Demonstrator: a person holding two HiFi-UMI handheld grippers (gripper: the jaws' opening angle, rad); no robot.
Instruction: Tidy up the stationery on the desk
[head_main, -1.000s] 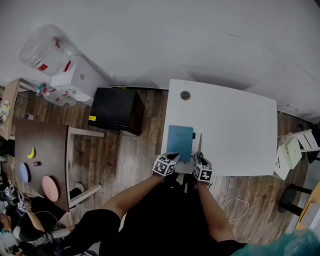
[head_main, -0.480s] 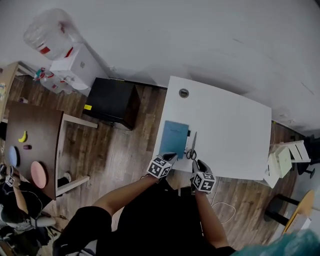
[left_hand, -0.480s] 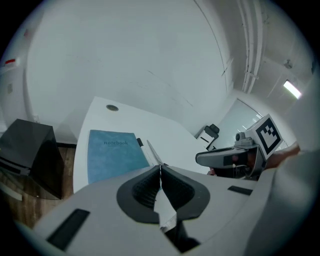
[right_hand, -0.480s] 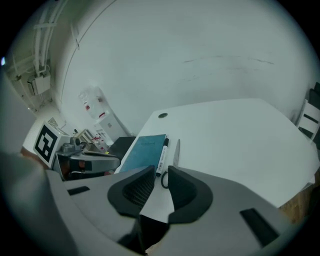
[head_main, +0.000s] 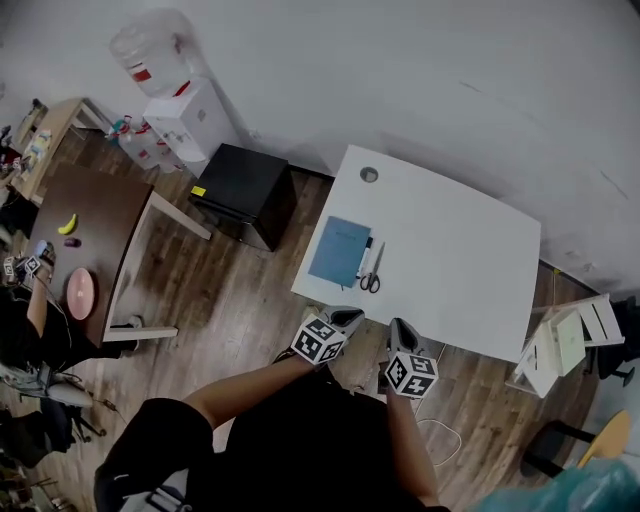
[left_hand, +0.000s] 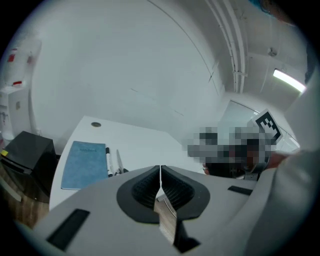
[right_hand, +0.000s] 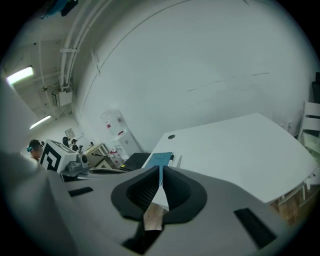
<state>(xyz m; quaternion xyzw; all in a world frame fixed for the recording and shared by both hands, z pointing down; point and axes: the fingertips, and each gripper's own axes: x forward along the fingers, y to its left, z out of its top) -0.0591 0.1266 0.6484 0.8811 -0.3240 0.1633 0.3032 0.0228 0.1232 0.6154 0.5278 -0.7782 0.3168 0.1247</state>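
Note:
A blue notebook (head_main: 340, 250) lies flat near the left front of the white desk (head_main: 460, 250). A pen (head_main: 364, 258) and a pair of scissors (head_main: 372, 274) lie side by side just right of it. Both grippers hang off the desk's near edge, above the floor, apart from all three items. My left gripper (head_main: 346, 317) is shut with nothing in it. My right gripper (head_main: 400, 327) has just been closing and is shut, also with nothing between its jaws. In the left gripper view the notebook (left_hand: 84, 164) lies ahead at the left.
A round cable hole (head_main: 369, 174) sits at the desk's far left corner. A black cabinet (head_main: 245, 190) stands left of the desk, with a water dispenser (head_main: 185, 110) behind it. A brown table (head_main: 95, 225) is at far left, white stools (head_main: 565, 340) at right.
Both grippers have drawn back from the notebook's near edge and risen, off the desk. The right jaws went from open to shut. Notebook, pen and scissors stay on the desk.

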